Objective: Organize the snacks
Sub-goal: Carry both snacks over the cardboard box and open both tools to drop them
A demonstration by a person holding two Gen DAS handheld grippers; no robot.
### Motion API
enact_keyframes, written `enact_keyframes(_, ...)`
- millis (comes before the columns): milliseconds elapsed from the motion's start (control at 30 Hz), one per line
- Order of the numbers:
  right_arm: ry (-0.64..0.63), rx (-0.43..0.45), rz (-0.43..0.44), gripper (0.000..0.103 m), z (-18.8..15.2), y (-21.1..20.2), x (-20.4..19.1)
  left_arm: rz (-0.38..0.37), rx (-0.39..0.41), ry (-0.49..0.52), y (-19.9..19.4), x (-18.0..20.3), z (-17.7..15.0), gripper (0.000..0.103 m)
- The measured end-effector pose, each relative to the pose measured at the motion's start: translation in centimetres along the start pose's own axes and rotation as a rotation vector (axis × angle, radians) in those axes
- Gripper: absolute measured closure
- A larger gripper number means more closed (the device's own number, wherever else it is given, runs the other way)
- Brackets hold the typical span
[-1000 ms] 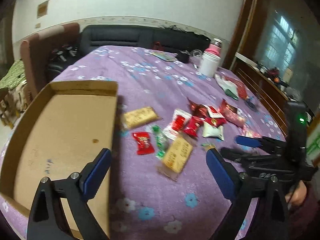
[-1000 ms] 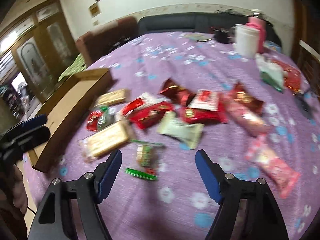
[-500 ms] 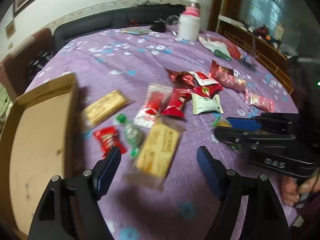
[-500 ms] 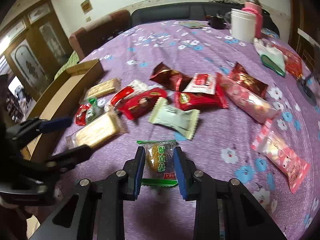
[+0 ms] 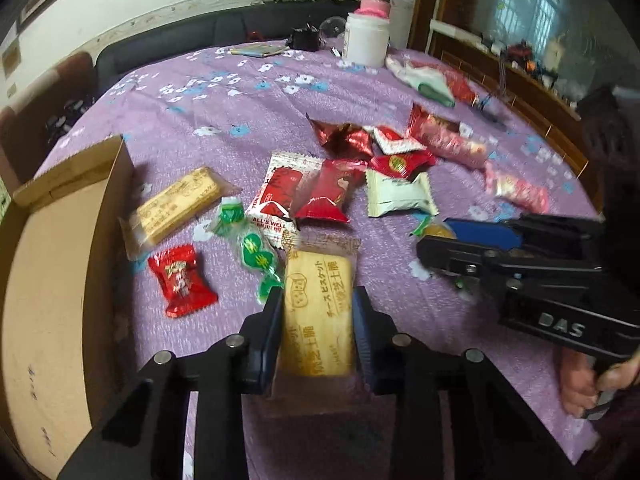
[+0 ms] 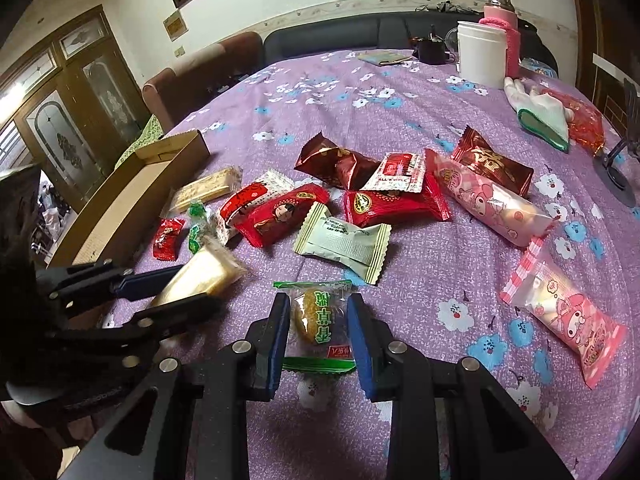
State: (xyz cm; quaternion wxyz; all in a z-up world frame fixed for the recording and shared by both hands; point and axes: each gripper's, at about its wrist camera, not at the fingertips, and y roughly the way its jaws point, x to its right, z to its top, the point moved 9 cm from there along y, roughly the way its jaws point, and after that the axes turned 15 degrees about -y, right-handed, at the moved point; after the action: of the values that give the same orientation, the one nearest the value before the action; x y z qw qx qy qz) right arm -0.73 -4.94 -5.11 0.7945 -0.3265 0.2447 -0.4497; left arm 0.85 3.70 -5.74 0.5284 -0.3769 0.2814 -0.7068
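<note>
On the purple cloth (image 5: 248, 92), each gripper clamps crinkly packets.

I count two hand-held grippers, my left hand-held gripper (image 5: 317, 300) and my right hand-held gripper (image 6: 318, 304). Yellow biscuit packs, two: the near biscuit pack (image 5: 318, 312) and the far biscuit pack (image 5: 176, 206). Pink cartoon packs, two: upper pink pack (image 6: 492, 200), lower pink pack (image 6: 568, 316). Dark foil packs, two: left foil pack (image 6: 338, 162), right foil pack (image 6: 494, 162). White-and-red sachets, two: small sachet (image 6: 400, 172), long sachet (image 6: 244, 204). Red packs, three: small red candy (image 6: 168, 238), red figure pack (image 6: 280, 216), red emblem pack (image 6: 394, 206). One pale green pack (image 6: 344, 242), one clear cake packet (image 6: 320, 320). Green sweets (image 5: 256, 254): I cannot tell how many. One cardboard box (image 5: 48, 280), one white tub (image 6: 480, 52), one pink flask (image 6: 500, 12), one glove (image 6: 536, 112).
</note>
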Motion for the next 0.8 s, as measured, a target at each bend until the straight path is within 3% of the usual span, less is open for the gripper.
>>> enact_keyframes(267, 0.012, 0.050, -0.009, 0.072, 0.5, -1.2, 0.3, -0.087, 0.081, -0.141, -6.1, -3.5, 0.9, 0.071)
enact_keyframes(500, -0.068, 0.073, 0.062, 0.072, 4.2, -2.9, -4.4, -0.041, 0.143, -0.244, -11.0, -10.8, 4.0, 0.071)
enact_keyframes(633, -0.124, 0.067, 0.123, 0.071, 7.8, -1.7, -8.4, 0.012, 0.159, -0.304, -11.1, -15.3, 6.4, 0.070)
enact_keyframes(800, -0.189, 0.046, 0.176, 0.071, 12.2, 2.2, -13.7, 0.006, 0.110, -0.421, -8.1, -20.3, 8.9, 0.070)
